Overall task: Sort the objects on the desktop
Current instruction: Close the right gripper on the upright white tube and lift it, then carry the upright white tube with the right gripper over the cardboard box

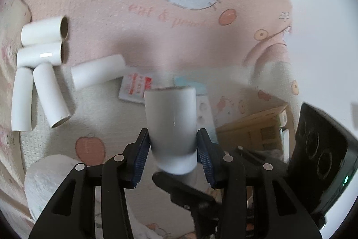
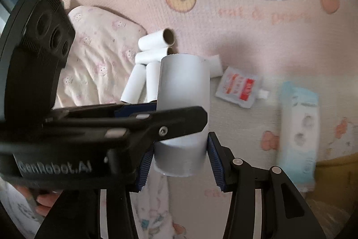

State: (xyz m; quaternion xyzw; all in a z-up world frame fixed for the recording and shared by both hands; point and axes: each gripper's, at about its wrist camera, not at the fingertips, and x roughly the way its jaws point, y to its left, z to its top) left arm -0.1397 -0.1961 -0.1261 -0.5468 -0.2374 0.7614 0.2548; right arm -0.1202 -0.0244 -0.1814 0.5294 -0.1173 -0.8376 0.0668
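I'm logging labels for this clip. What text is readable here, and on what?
"GenRobot.AI": on the left gripper's black body.
"eat & pea…": pink script on the Hello Kitty sheet, end blurred.
Red print on the white sachet: too blurred to read.
Blue-and-white box: nothing legible.

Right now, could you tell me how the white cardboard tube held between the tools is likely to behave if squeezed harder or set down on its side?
The white cardboard tube looks hollow and thin-walled like the open-ended tubes behind, so it is probably light and could crush under a harder squeeze. Its glossy surface may slip. Laid sideways on the soft blanket, it would likely roll little.
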